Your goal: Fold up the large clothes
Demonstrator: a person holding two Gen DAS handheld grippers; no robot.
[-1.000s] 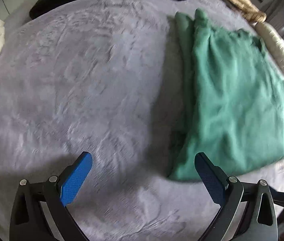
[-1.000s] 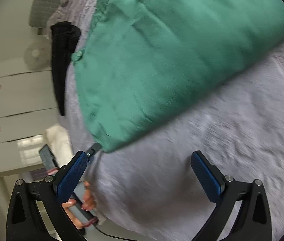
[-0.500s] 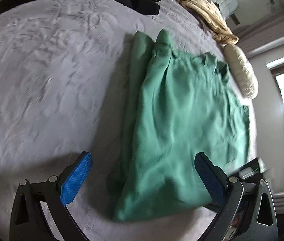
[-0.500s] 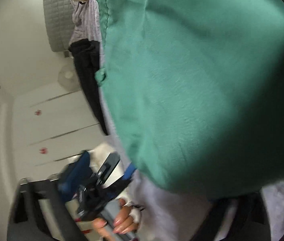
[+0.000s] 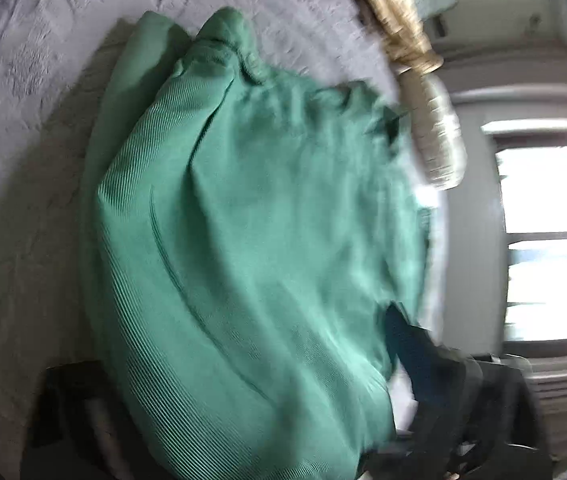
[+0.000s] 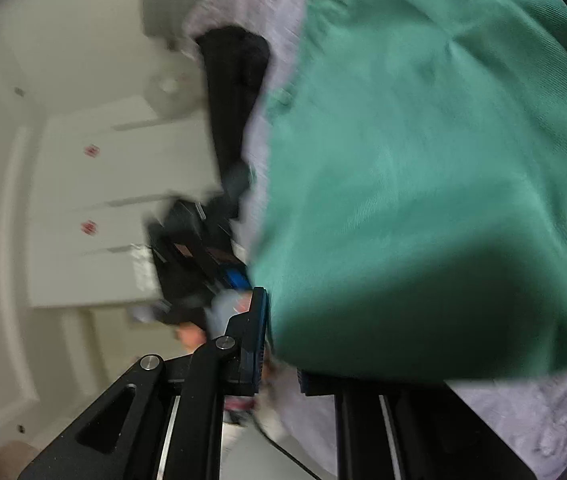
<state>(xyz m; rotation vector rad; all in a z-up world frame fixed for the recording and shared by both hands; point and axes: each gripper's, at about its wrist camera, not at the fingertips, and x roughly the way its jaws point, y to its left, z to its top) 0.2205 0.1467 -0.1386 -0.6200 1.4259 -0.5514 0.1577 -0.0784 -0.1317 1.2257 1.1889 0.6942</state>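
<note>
Both tongs are closing with the green garment between their jaws on the grey bed point(image 5: 23, 120). Left tongs point(image 5: 243, 420) are mostly hidden under the green garment point(image 5: 251, 220); right tongs point(image 6: 279, 344) are clenching its blurred corner.

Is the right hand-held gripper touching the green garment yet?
Touching. In the right wrist view the garment's edge drapes between the right hand-held gripper's closing jaws and covers the right finger; whether the pads are pinching it is unclear.
</note>
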